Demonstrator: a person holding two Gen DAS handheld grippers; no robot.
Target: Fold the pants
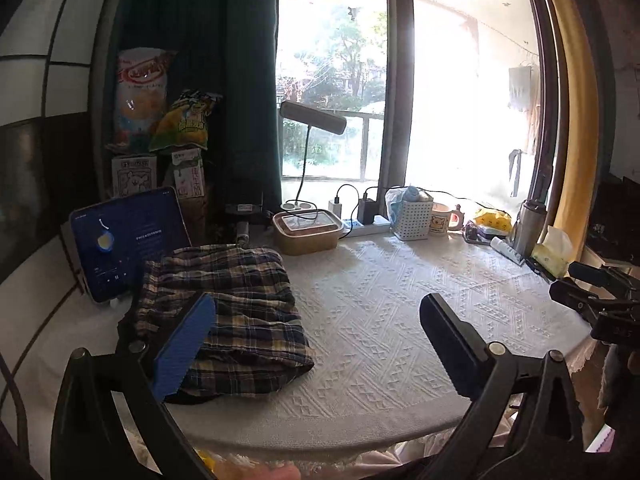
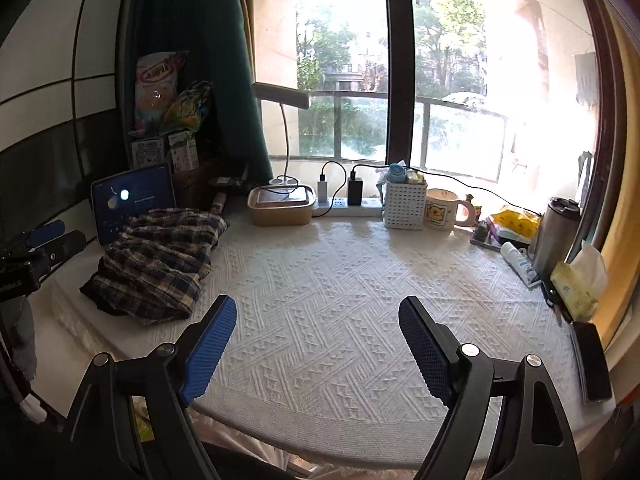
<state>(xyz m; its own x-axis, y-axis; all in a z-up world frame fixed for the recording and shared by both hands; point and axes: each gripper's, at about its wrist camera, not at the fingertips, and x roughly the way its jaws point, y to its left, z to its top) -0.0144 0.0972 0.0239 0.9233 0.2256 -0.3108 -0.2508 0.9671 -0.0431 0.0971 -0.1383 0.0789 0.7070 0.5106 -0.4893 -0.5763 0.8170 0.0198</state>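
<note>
Pants (image 1: 224, 312), plaid in navy, cream and yellow, lie folded into a compact bundle on the left part of the bench (image 1: 380, 320), which carries a white textured cloth. Bundle sits just in front of a tablet (image 1: 128, 236) that leans upright with its screen lit. Some loose wrinkles show across the top layer; the near edge is rounded where the fabric doubles over.

Left gripper (image 1: 316, 344): fingers spread wide, released, nothing between them. In the left wrist view the left blue pad overlaps the near left corner of the pants; cannot tell whether it touches the fabric or hovers above it. The other finger is over bare cloth, well apart from the bundle.

Right gripper (image 2: 316, 348): fingers likewise spread wide and released, holding nothing, over the bare middle of the bench near its front edge. The pants (image 2: 160, 260) lie to its left and farther back, apart from both pads.

Back row along the window: lidded container (image 2: 280, 204), power strip (image 2: 348, 208) with chargers plugged in, white perforated basket (image 2: 404, 208), mug (image 2: 442, 210), steel tumbler (image 2: 556, 232), tissue pack (image 2: 576, 284) at far right. Snack bags (image 1: 140, 96) stand on boxes behind the tablet. A desk lamp (image 1: 312, 118) rises behind the container.
</note>
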